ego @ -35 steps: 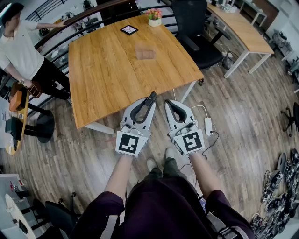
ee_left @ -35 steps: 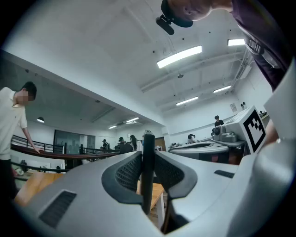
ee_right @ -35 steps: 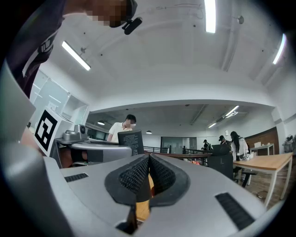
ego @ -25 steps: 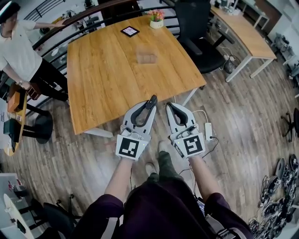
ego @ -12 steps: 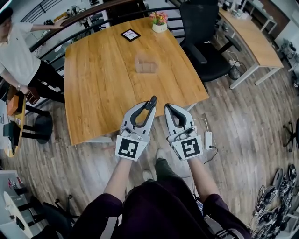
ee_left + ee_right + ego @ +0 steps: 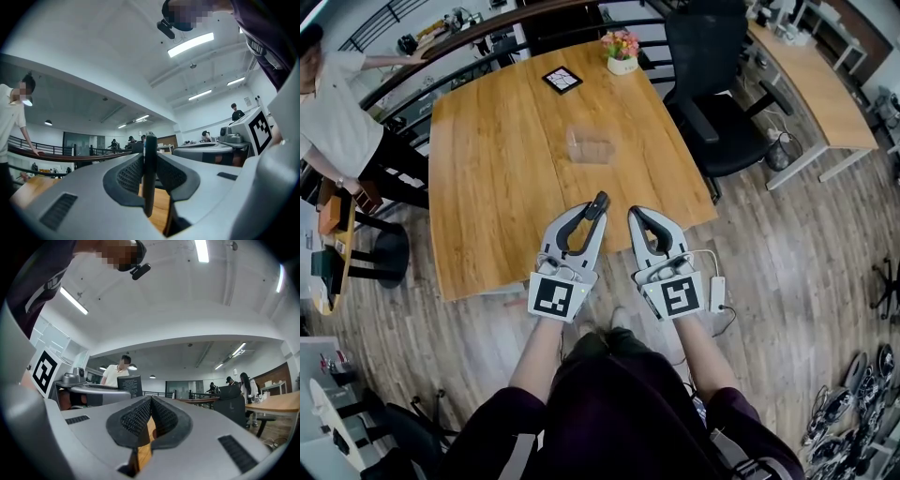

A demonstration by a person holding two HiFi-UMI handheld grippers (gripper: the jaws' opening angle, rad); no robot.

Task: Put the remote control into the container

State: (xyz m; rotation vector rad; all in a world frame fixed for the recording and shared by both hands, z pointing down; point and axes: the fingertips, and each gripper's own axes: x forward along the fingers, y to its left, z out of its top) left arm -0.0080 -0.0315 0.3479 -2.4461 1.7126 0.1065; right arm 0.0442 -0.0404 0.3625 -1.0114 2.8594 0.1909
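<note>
A clear plastic container (image 6: 589, 147) stands in the middle of the wooden table (image 6: 487, 169). My left gripper (image 6: 592, 214) hovers over the table's near edge, shut on a slim black remote control (image 6: 599, 201) that sticks out past its tips. In the left gripper view the remote control (image 6: 150, 180) stands edge-on between the ribbed pads (image 6: 129, 176). Beside it on the right, my right gripper (image 6: 636, 217) is shut with nothing in it; its pads (image 6: 138, 418) meet at the tip. The container lies well ahead of both grippers.
A flower pot (image 6: 622, 47) and a black square device (image 6: 562, 79) sit at the table's far end. A black office chair (image 6: 717, 89) stands to the right, with a second table (image 6: 820, 80) beyond. A person (image 6: 337, 103) stands at left by a railing. A power strip (image 6: 716, 293) lies on the floor.
The view has moved forward toward the table. Both grippers, held the same way, now reach over its near edge instead of the floor. The left one has kept hold of the remote control.
</note>
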